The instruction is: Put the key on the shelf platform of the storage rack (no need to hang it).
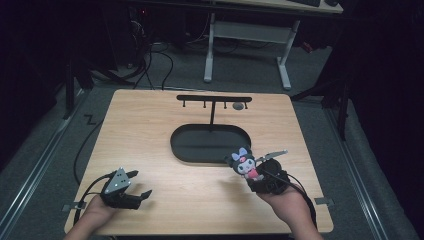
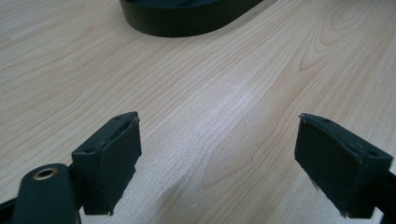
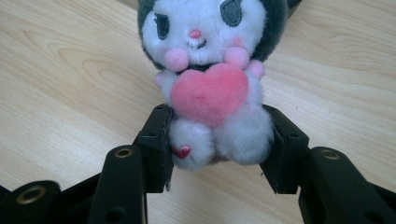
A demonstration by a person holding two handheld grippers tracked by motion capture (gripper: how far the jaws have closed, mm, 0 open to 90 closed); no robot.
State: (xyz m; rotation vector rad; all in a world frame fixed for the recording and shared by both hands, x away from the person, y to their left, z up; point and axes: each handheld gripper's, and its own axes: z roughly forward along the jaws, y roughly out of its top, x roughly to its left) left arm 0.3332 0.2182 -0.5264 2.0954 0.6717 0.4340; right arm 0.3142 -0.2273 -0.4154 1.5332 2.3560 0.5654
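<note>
In the high view the plush toy (image 1: 244, 163) is held by the right gripper (image 1: 263, 181) just before the black stand (image 1: 211, 141), apparently awaiting hanging; in the left gripper view the left gripper (image 2: 217, 163) is seen agape and empty, and in the right gripper view the toy's lower body is seen pinched between the jaws.

Black hand-held gripper (image 1: 141, 184), grey three-cornered plate (image 1: 116, 181)

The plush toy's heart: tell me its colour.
Pink. The heart on the plush toy shows best in the right gripper view.
</note>
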